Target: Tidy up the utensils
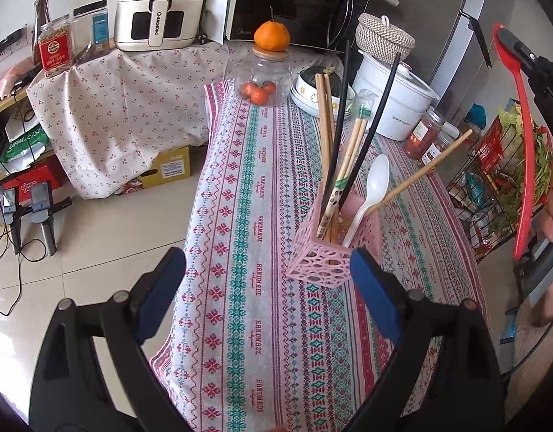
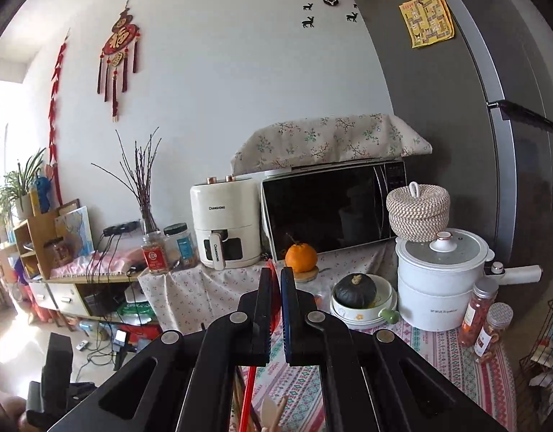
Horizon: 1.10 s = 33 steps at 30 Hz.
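Note:
A pink lattice utensil holder [image 1: 325, 257] stands on the patterned tablecloth [image 1: 262, 216]. It holds several chopsticks [image 1: 343, 144] and a white plastic spoon [image 1: 370, 194]. My left gripper [image 1: 269, 270] is open and empty, its blue pads either side of the holder's near corner, a little in front of it. My right gripper [image 1: 528, 61] shows at the far right of the left wrist view, shut on a long red spoon [image 1: 525, 151] that hangs down beside the table. In the right wrist view the right gripper [image 2: 275, 277] is shut with the red handle [image 2: 248, 396] showing below it.
At the table's far end are a glass jar with small oranges [image 1: 264, 82], a bowl with a dark squash [image 2: 355, 291], a white pot [image 2: 438, 280], a woven basket [image 2: 418, 212] and spice jars [image 2: 480, 309]. A wire rack [image 1: 492, 187] stands right of the table. Microwave [image 2: 330, 205] and air fryer [image 2: 224, 219] sit behind.

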{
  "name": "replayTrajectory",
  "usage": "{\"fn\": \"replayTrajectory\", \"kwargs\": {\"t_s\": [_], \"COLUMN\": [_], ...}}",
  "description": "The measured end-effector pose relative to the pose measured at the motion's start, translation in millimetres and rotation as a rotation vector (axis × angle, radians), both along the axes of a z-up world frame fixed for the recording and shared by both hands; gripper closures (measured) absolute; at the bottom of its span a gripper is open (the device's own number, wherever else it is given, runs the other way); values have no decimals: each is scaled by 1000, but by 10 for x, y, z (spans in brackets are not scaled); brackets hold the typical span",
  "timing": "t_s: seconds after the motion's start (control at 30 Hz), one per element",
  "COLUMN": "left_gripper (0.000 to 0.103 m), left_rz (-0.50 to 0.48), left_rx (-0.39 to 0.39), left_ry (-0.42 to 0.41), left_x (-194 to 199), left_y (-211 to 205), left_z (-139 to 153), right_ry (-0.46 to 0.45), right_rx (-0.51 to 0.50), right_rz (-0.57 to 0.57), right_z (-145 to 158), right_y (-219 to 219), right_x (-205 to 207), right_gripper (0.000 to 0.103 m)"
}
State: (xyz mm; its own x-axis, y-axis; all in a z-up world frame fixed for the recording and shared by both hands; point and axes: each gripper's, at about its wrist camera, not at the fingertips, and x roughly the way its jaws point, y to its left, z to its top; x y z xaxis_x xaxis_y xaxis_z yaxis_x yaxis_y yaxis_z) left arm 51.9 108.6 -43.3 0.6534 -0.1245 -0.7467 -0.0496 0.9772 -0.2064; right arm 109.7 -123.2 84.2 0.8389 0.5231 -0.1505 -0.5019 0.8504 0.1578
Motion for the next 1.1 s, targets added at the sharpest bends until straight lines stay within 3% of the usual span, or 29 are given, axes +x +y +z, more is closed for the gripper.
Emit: {"fn": "replayTrajectory", "kwargs": {"t_s": [0.1, 0.2, 0.43, 0.6, 0.87, 1.0, 1.1], "left_gripper": [11, 11, 11, 11, 11, 11, 11], "left_rz": [9, 19, 24, 24, 19, 16, 13], "left_rx": [10, 30, 25, 15, 17, 20, 23], "left_ry": [18, 27, 54, 60, 72, 66, 59], "left_x": [25, 47, 61, 80, 85, 87, 86], "left_y": [50, 101, 193, 228, 209, 191, 167], "left_z": [-50, -80, -133, -142, -162, -150, -142], "right_ry": [-19, -103, -332, -432, -375, -360, -358], "right_rx": [85, 111, 26, -31, -32, -27, -38], "right_rz": [-38, -145, -389, -457, -468, -445, -441], "right_z": [-139, -314, -818, -1027, -1245, -1237, -1150], "right_y": [117, 276, 810, 1009, 928, 861, 825], "right_x": [-66, -157, -326, -347, -309, -370, -427], "right_gripper": [99, 99, 99, 99, 95, 73, 73]}}
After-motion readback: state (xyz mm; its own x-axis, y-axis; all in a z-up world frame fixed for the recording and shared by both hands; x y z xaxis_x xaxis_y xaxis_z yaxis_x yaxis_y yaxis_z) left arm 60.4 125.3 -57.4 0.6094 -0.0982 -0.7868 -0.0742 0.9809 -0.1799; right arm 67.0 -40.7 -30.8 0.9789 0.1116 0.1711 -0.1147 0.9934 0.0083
